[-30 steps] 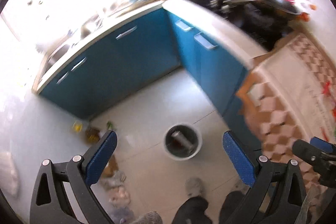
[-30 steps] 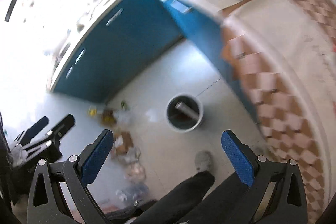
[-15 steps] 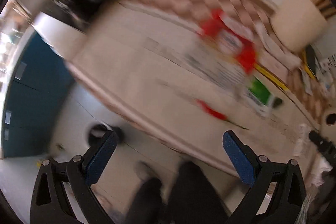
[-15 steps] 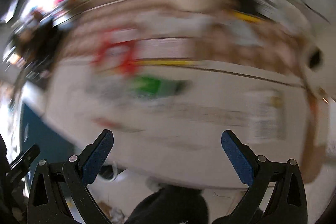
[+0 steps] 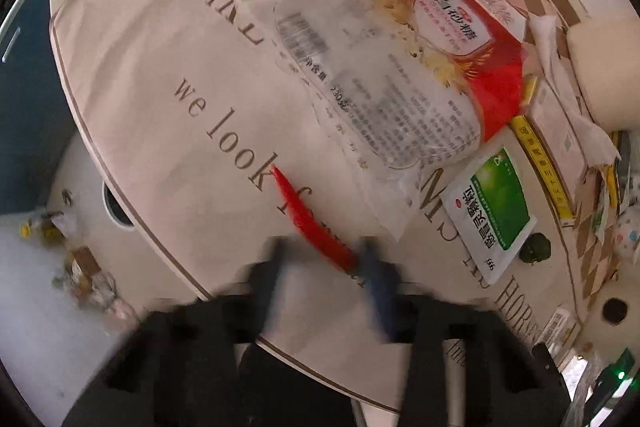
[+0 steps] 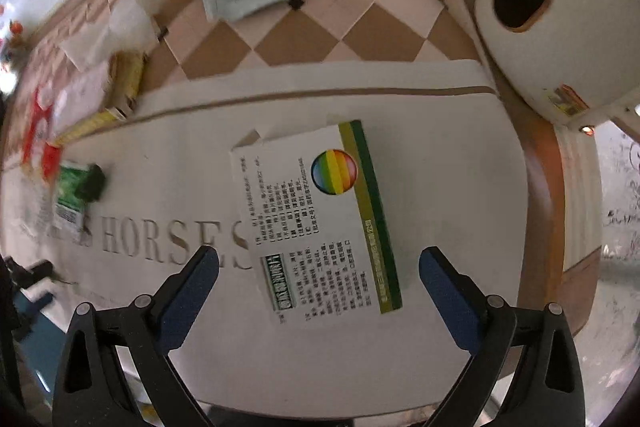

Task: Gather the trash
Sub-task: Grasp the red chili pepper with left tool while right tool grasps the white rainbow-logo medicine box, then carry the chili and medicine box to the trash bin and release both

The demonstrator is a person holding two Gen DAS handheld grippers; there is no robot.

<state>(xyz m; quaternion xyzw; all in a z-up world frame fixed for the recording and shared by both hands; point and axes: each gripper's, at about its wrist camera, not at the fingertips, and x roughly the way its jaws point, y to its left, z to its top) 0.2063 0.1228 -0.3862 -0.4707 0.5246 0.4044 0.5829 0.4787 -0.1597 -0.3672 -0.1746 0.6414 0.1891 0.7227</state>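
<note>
- Worktop (image 6: pixel 440 131) under my claws: cream cloth with brown lettering, checkered border.
- Red chili (image 5: pixel 310 223), lying across the lettering.
- Red-and-clear sugar bag (image 5: pixel 400 51), flat.
- Green-and-white sachet (image 5: pixel 490 211), just beside the bag.
- Dark green lump (image 5: pixel 534 249), touching the sachet's corner.
- White medicine box (image 6: pixel 316 223) with green edge, flat on the cloth.
- Floor (image 5: pixel 36 327): scattered wrappers (image 5: pixel 86 277).
</note>
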